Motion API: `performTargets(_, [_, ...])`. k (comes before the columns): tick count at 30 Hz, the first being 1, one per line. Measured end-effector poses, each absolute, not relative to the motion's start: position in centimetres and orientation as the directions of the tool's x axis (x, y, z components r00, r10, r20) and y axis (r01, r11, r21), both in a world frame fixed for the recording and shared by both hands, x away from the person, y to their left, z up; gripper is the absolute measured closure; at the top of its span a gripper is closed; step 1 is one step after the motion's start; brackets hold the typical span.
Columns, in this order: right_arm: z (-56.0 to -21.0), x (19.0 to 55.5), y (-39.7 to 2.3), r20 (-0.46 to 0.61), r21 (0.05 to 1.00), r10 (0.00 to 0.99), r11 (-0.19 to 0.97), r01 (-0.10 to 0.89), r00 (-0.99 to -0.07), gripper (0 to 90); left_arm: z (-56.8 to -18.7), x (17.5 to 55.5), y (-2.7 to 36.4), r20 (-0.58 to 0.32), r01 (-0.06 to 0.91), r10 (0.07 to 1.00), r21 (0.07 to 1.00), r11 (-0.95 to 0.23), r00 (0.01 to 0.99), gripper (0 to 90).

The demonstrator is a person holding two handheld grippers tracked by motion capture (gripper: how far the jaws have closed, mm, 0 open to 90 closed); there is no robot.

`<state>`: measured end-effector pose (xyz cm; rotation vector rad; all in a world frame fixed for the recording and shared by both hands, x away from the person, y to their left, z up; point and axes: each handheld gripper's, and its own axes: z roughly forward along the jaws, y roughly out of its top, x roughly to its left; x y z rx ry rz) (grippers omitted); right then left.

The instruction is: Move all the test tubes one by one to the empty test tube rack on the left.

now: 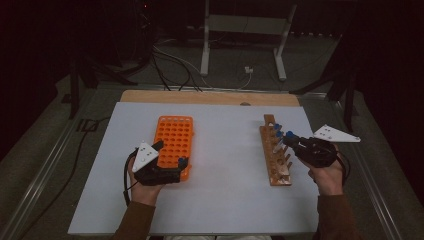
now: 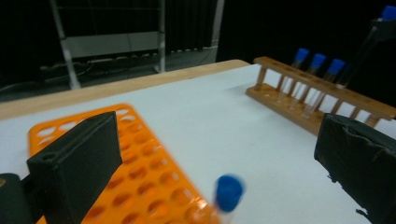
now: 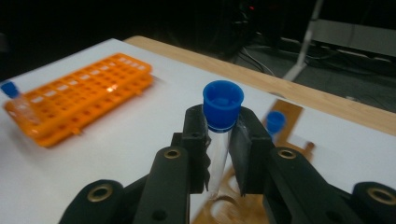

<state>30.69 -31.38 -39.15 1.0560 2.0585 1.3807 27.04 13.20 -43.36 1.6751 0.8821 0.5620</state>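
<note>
An orange tube rack point(image 1: 175, 137) lies at the table's centre left. My left gripper point(image 1: 170, 160) hovers at its near right corner, jaws wide open point(image 2: 219, 140). A blue-capped tube point(image 2: 228, 191) stands in that corner of the rack, between the jaws and untouched. To the right stands a wooden rack point(image 1: 276, 155) holding several blue-capped tubes point(image 2: 317, 60). My right gripper point(image 1: 294, 141) hangs just above it, shut point(image 3: 222, 135) on a clear tube with a blue cap point(image 3: 222, 109), held upright clear of the rack.
The white board point(image 1: 225, 190) has free room between the two racks and along its near edge. A strip of wooden table edge point(image 1: 210, 97) runs behind it. Metal stand legs point(image 1: 205, 55) and cables lie on the floor beyond.
</note>
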Motion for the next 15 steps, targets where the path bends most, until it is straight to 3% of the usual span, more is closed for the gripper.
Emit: performTargets(15, [-39.6, 30.9, -27.1, 0.087, 0.905, 0.72, 0.233, 0.357, -0.689, 76.8, -41.6, 27.6, 6.5, -0.049, 0.233, 0.711, 0.959, -0.163, 0.701, 6.1])
